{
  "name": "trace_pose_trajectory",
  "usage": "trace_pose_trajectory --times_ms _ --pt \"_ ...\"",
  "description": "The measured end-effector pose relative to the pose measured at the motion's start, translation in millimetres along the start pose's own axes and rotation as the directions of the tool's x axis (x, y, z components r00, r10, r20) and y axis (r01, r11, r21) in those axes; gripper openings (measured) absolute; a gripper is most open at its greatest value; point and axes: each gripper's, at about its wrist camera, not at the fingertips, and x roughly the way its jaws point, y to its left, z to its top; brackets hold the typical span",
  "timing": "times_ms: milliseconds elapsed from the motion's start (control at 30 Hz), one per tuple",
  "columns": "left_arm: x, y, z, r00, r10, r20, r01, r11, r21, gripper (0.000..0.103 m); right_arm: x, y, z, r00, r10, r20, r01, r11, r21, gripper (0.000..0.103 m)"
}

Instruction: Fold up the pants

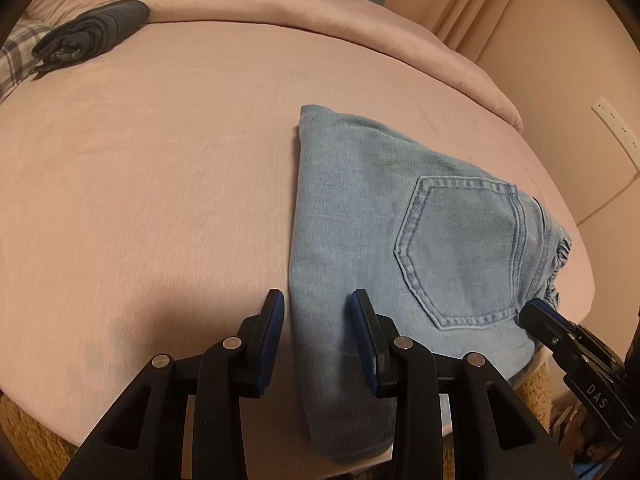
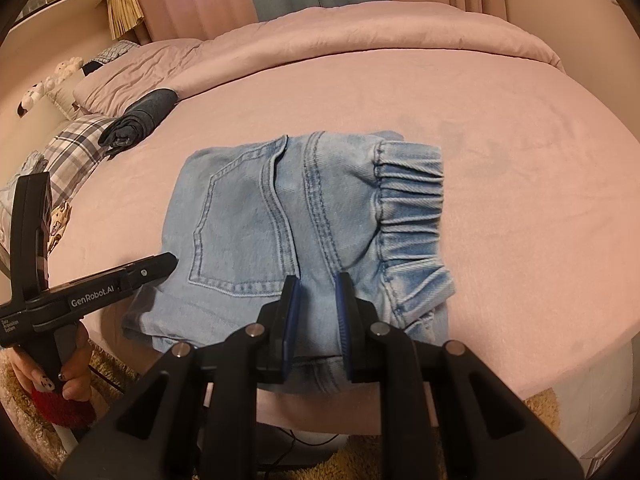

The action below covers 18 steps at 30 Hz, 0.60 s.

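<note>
At far left of the bed, a dark rolled garment (image 2: 138,122) lay beside a plaid pillow (image 2: 74,148), with small plush toys (image 2: 52,80) behind them, well apart from the work area. The pink bedsheet (image 1: 160,168) covered the mattress, and a pink duvet (image 2: 360,36) was bunched along its far side. In the right wrist view, a hand (image 2: 70,376) with painted nails gripped the handle of the left gripper (image 1: 316,308), which pointed down over the left edge of the pants; its jaws stood apart, one pad over the sheet and the other over denim, and whether they touched the fabric cannot be told. The pants (image 2: 288,232), light blue jeans, lay folded into a compact stack near the front edge of the bed, back pocket (image 1: 460,252) facing up and the gathered elastic waistband (image 2: 412,188) toward the right. The right gripper (image 2: 318,294) hung over the near side of the stack, beside the centre seam, jaws narrowly parted with denim showing in the gap; no pinch on the cloth could be confirmed. A tan shaggy rug (image 2: 536,404) showed below the bed edge
</note>
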Motion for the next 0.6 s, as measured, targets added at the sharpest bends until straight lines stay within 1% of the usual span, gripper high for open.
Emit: trace_pose_trajectory --times_ms 200,400,600 --pt "-2.5 -1.9 -2.2 1.000 0.011 -0.004 -0.011 1.000 0.005 0.035 0.4 -4.4 0.1 1.000 0.020 0.000 -0.020 1.000 0.011 0.018" --pt "-4.6 -7.9 -5.2 1.000 0.030 0.001 -0.030 0.999 0.014 0.035 -1.2 -4.4 -1.3 1.000 0.013 0.000 -0.013 1.000 -0.008 0.018" --pt "-7.1 0.3 -6.3 1.000 -0.008 -0.021 0.008 1.000 -0.027 0.035 -1.1 -3.6 -2.0 1.000 0.009 -0.002 -0.009 1.000 -0.003 0.018"
